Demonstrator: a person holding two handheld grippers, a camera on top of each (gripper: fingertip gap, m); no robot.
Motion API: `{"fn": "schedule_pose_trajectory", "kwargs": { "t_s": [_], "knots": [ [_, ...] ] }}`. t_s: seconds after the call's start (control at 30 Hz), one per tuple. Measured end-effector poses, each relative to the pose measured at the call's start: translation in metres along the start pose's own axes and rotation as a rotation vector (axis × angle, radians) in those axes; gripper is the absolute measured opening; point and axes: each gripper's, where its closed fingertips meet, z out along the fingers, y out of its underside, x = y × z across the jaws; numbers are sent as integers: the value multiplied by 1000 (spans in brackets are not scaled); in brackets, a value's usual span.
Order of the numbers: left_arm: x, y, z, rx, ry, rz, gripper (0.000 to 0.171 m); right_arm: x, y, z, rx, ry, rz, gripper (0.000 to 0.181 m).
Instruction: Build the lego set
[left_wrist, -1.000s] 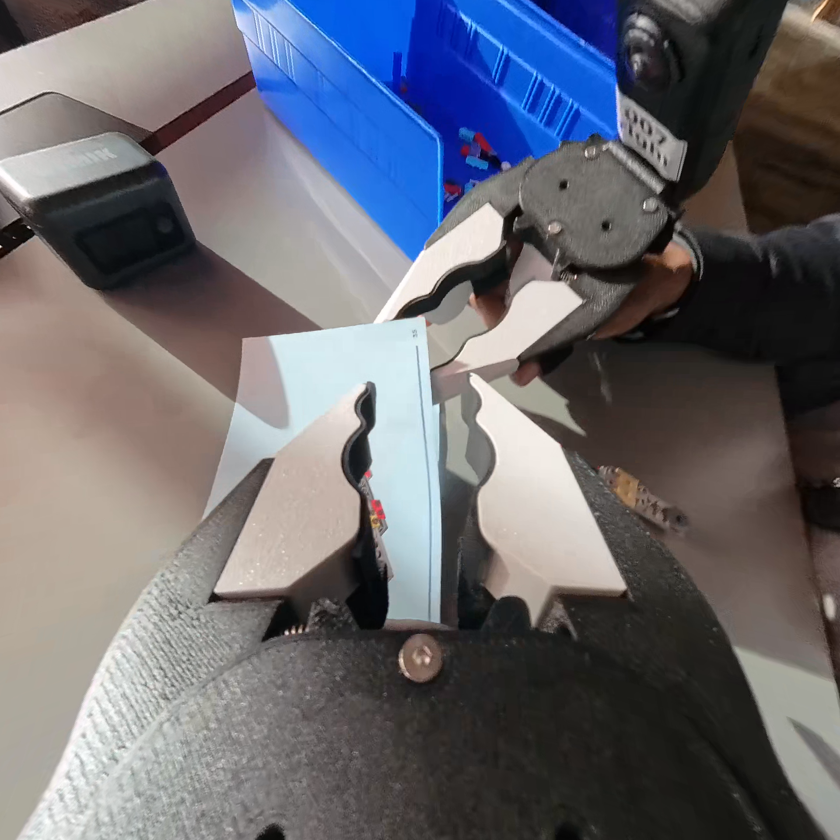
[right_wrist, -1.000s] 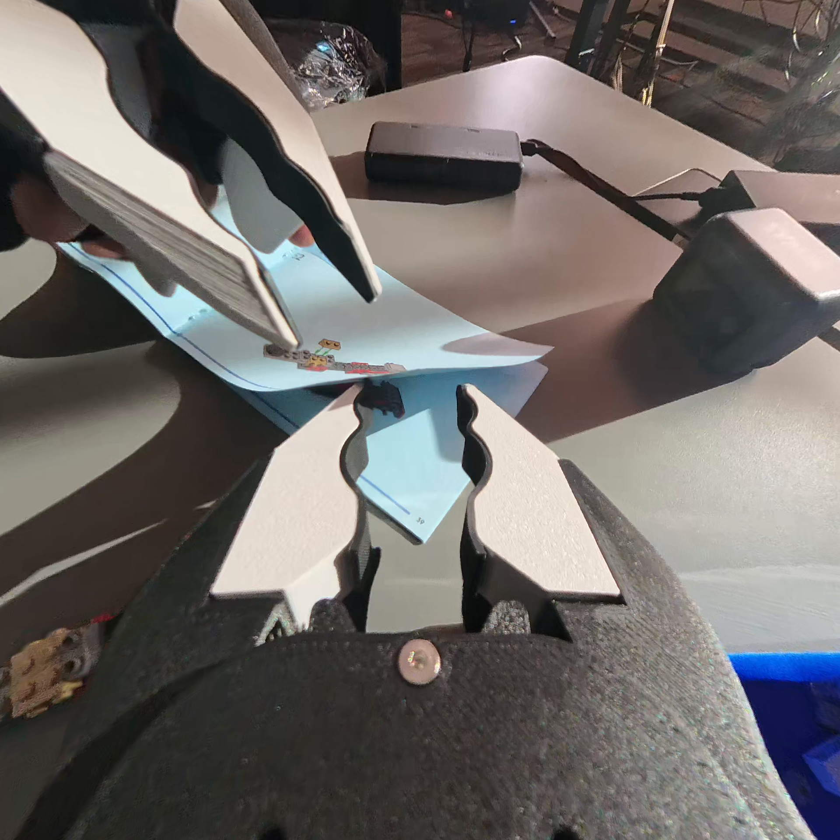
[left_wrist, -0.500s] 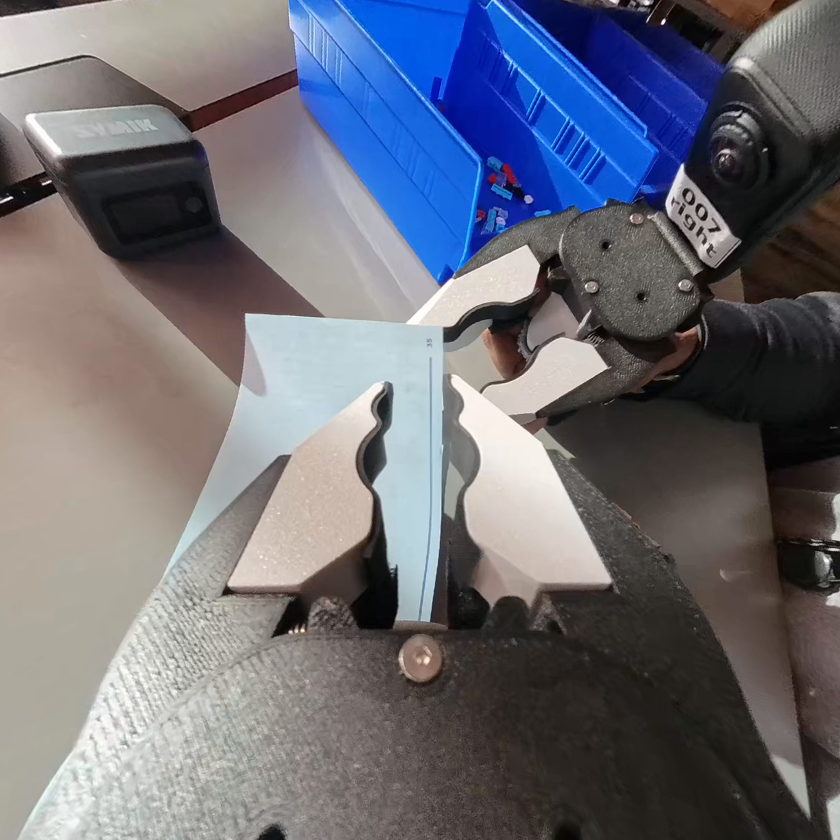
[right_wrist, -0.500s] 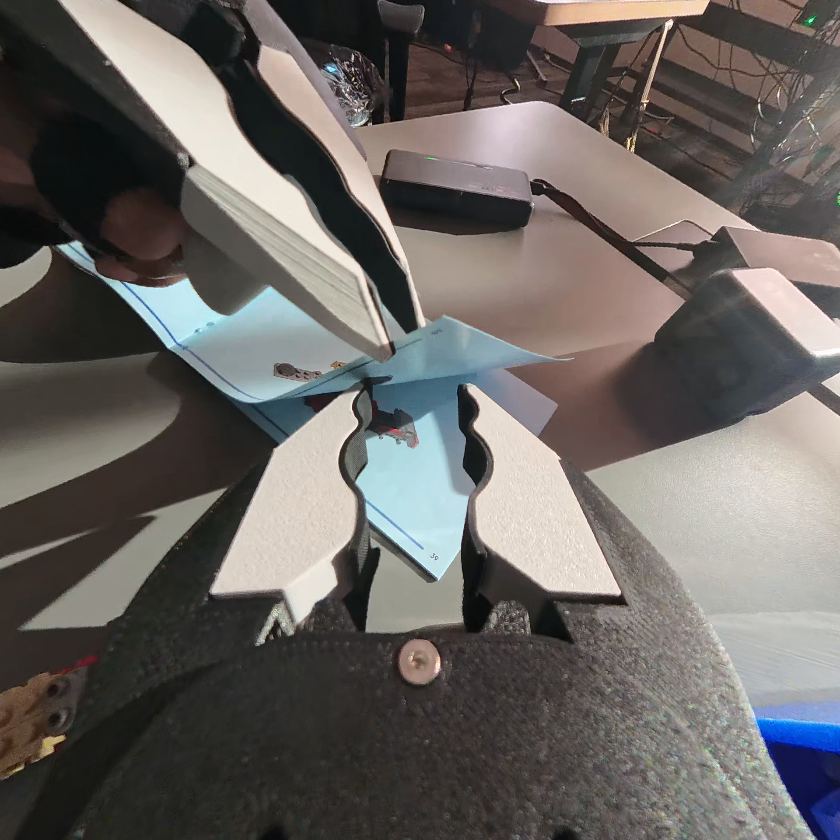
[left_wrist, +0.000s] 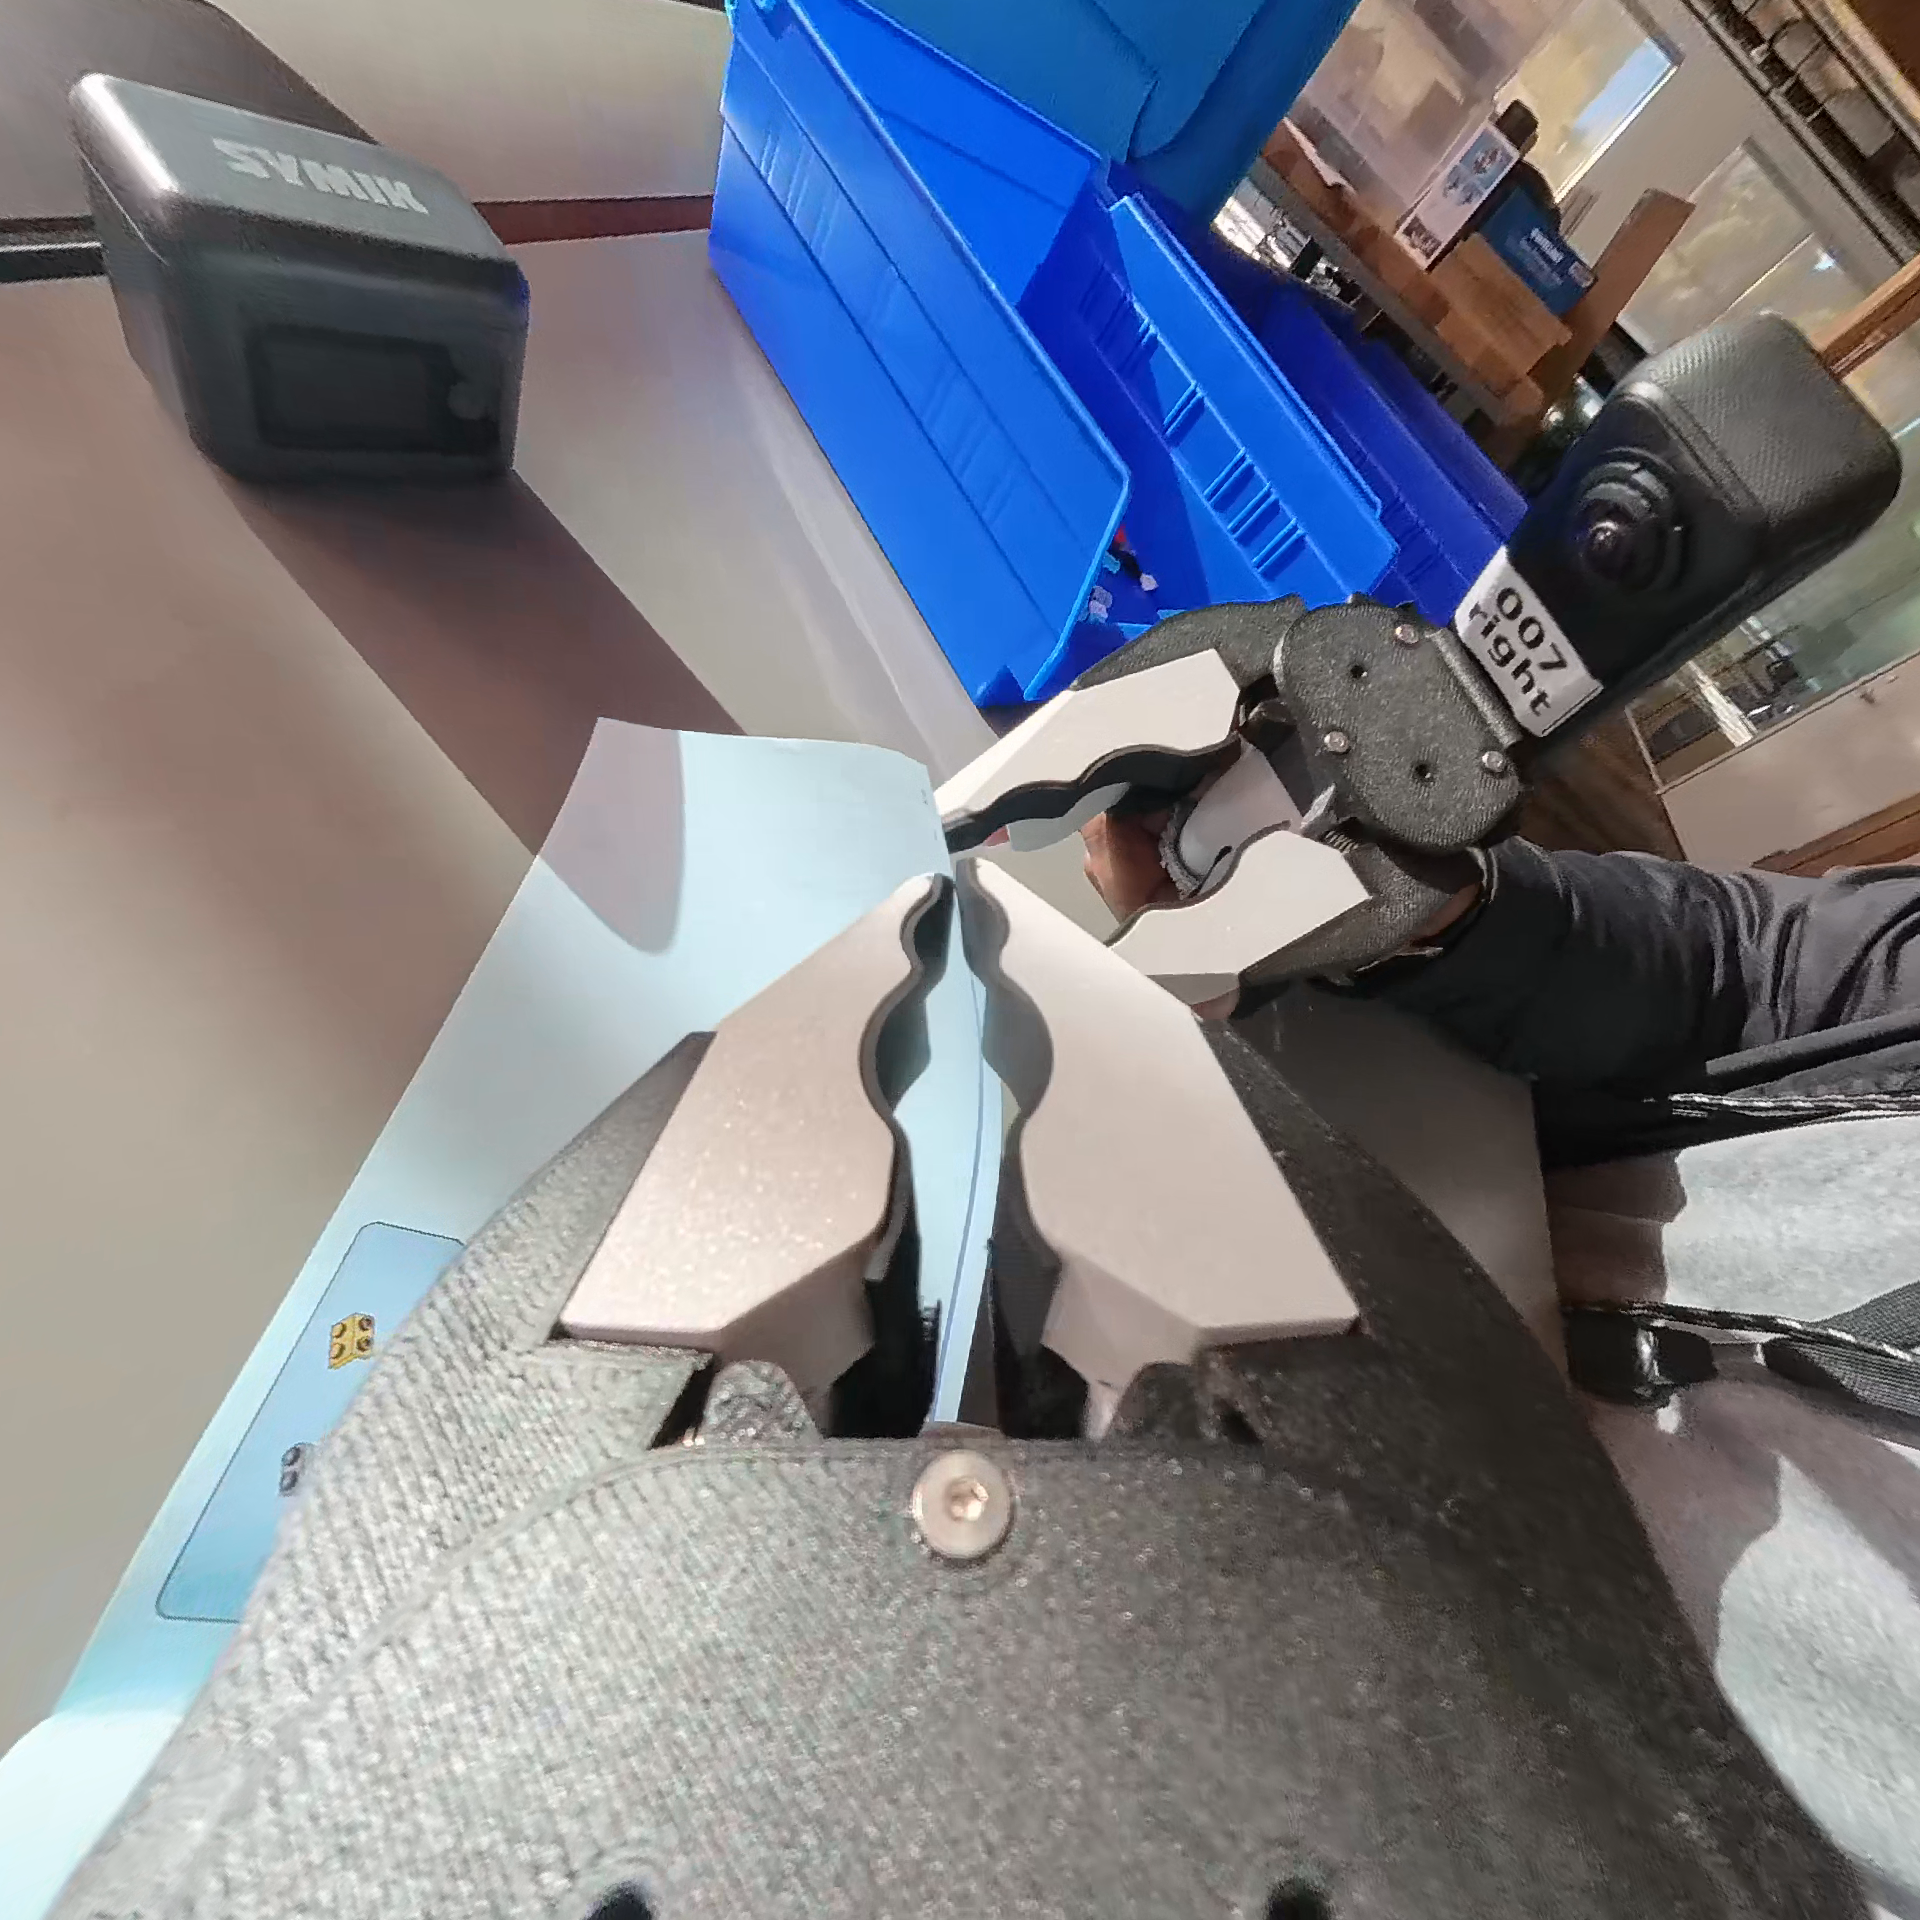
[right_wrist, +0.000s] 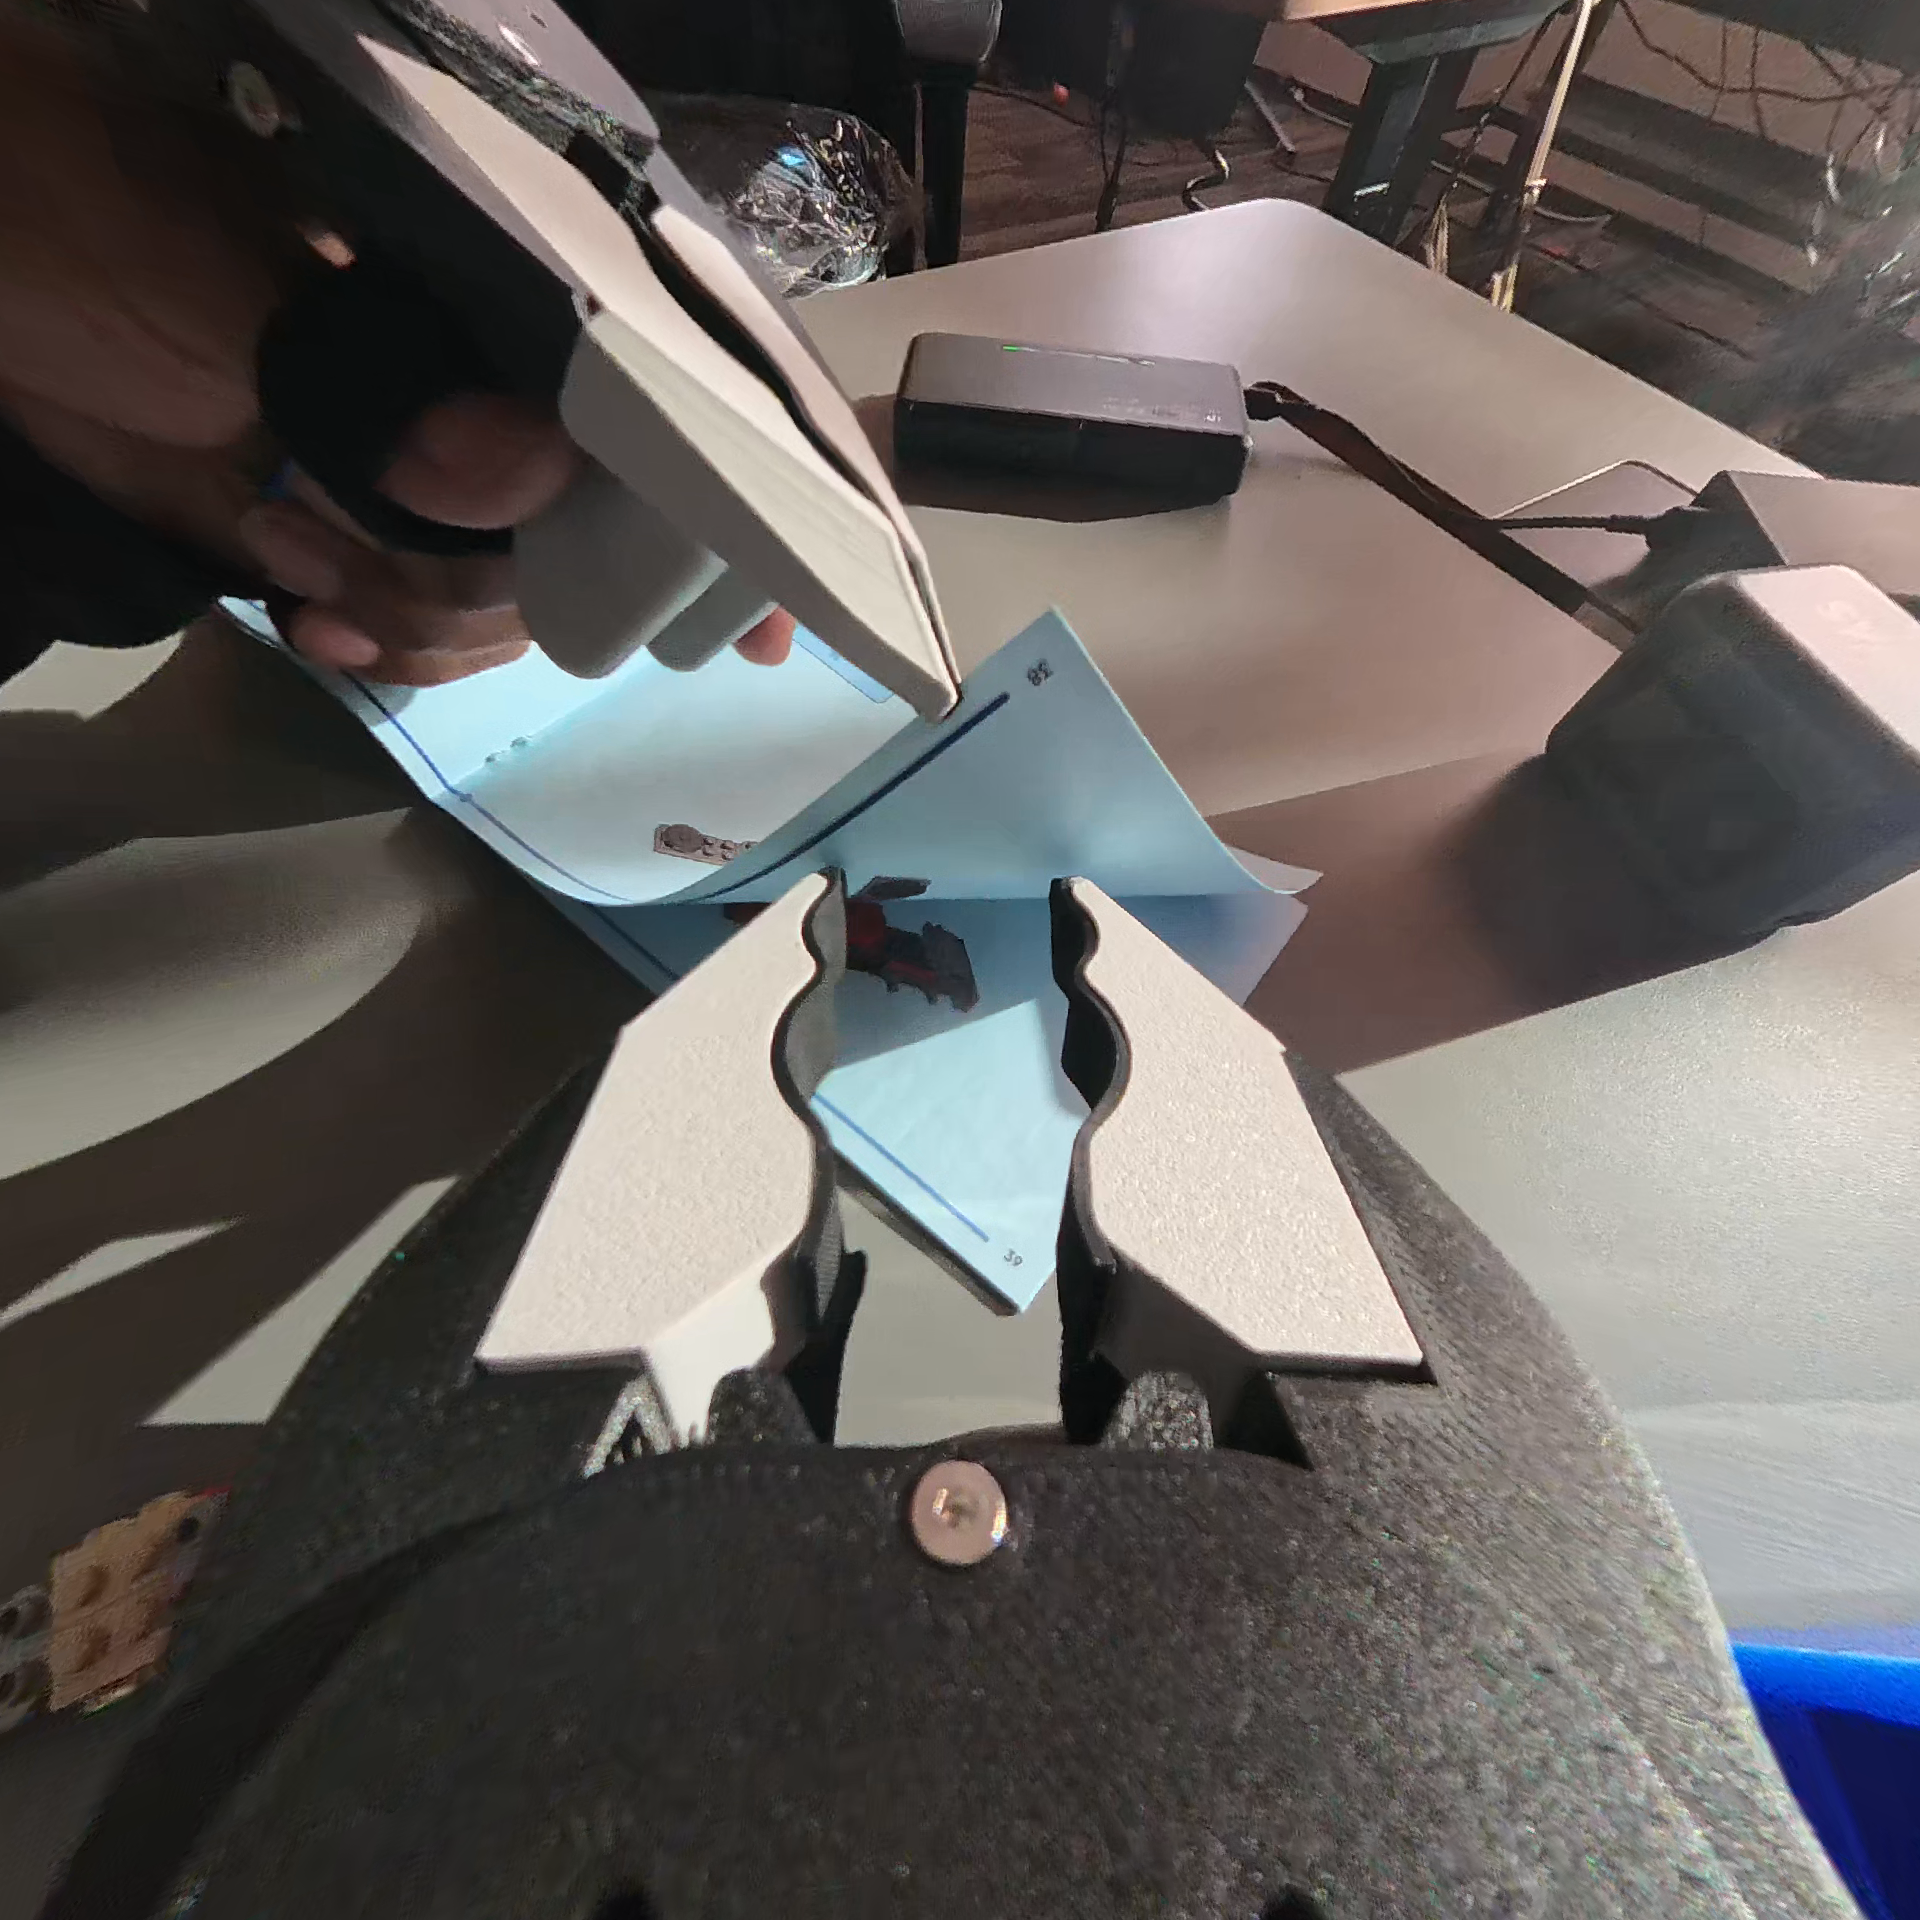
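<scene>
While the left gripper (left_wrist: 956, 894) pinches a corner of the top page (right_wrist: 1039, 821), lifting it off the pale-blue instruction booklet (right_wrist: 935, 1132) lying mid-surface (right_wrist: 1558, 1195), the right gripper (right_wrist: 940, 904) hangs spread above it. Thin, floppy paper probably creases easily; hold it at the edge.

Black textured claw (right_wrist: 940, 894) bodies, grey wavy-edged fingers (right_wrist: 686, 1132).

Two close wrist views, facing each other across tabletop (right_wrist: 1299, 644); both share light-blue instruction page (left_wrist: 727, 883) (right_wrist: 1039, 810).
</scene>
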Motion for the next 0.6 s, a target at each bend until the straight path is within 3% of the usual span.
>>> {"fn": "schedule_pose_trajectory", "kwargs": {
  "t_s": [0.17,0.3,0.6],
  "knots": [
    [-1,1,0,4,16,-17,1,0,3,-1,-20,-49,145,44],
    [15,1,1,0,100,23,3,-15,6,-4,-52,-183,298,53],
    [24,20,9,-124,87,142,20,-27,13,-18,-69,-313,372,61]
  ]
}}
